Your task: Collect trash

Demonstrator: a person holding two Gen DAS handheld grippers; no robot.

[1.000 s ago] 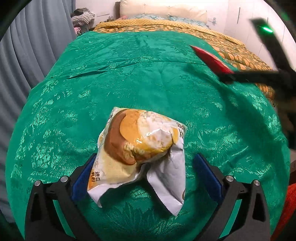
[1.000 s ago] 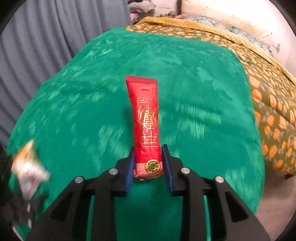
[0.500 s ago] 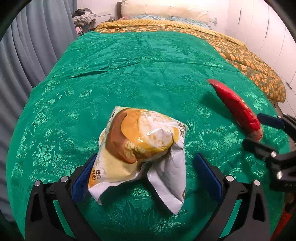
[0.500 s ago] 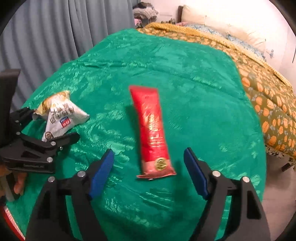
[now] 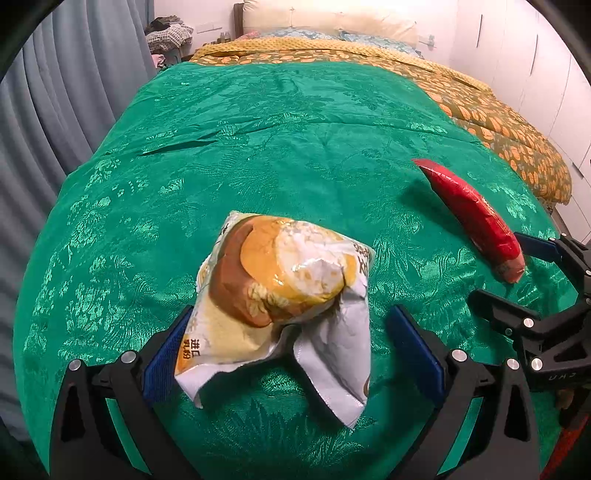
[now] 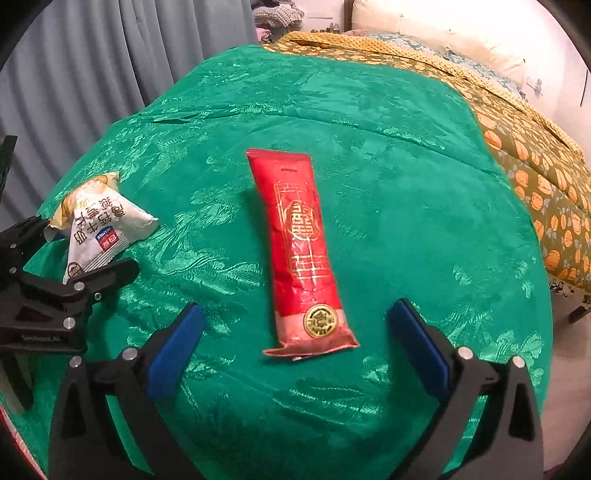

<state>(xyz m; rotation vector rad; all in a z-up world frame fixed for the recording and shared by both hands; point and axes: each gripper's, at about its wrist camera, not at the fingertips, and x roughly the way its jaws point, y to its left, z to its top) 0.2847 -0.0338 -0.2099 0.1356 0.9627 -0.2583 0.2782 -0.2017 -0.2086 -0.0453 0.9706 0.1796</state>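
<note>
Currently both grippers open over the bed.
Red packet [image 6: 303, 254] lies between right gripper [image 6: 295, 347] jaws; crumpled wrapper [image 5: 284, 295] between left gripper [image 5: 291, 350] jaws.

So the snack bag [image 5: 284, 295] sits on the bedspread [image 5: 295, 147] between the left gripper's [image 5: 295, 343] fingers, the long wrapper [image 6: 301, 254] lies off to its right, pillows [image 5: 328, 22] way behind.
</note>
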